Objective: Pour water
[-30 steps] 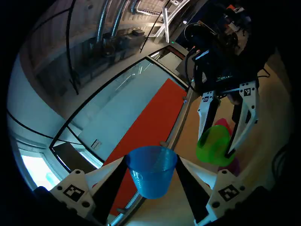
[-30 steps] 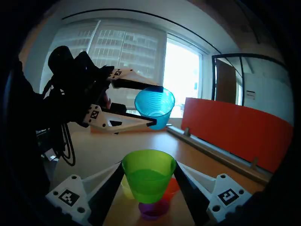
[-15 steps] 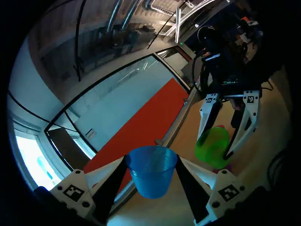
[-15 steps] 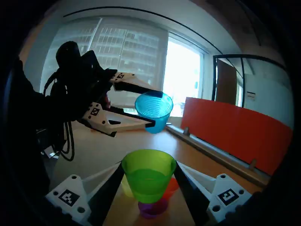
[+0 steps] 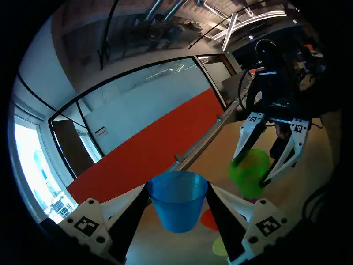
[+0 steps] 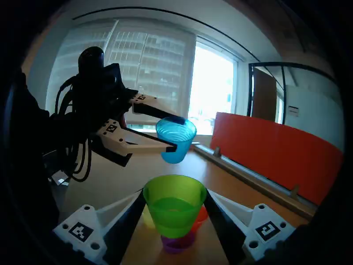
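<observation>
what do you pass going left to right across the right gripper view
white fingers → blue cup → bright window pane → orange panel; green cup left out, it sits directly below the blue cup

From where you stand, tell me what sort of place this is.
Probably an office: a wooden desk with an orange divider panel along it, a glass partition behind, and a big window facing high-rise buildings.

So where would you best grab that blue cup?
High on the wall, just under the rim, from the side, one finger on each flank, as the left gripper holds the blue cup. It narrows downward, so a high pinch should resist slipping, and the mouth is left free.
</observation>
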A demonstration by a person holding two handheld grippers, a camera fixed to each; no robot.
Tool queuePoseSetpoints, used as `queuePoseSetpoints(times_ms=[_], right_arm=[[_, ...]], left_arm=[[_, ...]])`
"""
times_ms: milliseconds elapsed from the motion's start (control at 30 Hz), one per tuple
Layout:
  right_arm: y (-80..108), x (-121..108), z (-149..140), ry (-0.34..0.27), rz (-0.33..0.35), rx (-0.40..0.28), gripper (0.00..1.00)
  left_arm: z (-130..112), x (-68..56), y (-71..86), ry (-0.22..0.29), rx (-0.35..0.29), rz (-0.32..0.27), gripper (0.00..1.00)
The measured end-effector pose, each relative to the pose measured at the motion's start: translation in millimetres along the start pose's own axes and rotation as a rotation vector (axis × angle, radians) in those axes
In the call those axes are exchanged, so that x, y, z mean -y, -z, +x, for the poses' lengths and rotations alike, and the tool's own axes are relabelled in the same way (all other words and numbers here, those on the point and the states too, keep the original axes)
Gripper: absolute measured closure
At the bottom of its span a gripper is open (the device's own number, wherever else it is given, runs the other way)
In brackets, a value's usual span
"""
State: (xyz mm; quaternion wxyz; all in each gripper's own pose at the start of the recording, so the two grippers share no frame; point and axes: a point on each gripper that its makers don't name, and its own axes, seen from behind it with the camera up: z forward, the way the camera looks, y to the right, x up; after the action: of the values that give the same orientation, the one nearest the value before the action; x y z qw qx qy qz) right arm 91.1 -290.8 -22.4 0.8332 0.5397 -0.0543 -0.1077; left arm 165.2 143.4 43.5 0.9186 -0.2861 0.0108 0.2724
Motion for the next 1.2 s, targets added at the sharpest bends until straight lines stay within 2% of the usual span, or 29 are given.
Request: queuePoseSetpoints(times_ms=[200,500,900,1200], right_arm=[[3.2,-2,0,-0.002,-0.006,0.004,0.07],[8.1,-2,-2,-0.005,-0.008,0.015,0.08],[10.4,-2,-3,-0.02,-0.004,0.033,0.08],[11.5,1,-6,-0.011,0.008,0.051,0.08]], left_arm=[[-7,-1.9,-0.6,0.024,0.015,-0.01,0.12],[-16,-6.9,-0.9,0.09,0.041,-0.019,0.12],[-30,-11.6,2.0,0.208,0.09,-0.029,0.12],[-39,-26.0,5.9,0.241,0.126,-0.062,0.11]])
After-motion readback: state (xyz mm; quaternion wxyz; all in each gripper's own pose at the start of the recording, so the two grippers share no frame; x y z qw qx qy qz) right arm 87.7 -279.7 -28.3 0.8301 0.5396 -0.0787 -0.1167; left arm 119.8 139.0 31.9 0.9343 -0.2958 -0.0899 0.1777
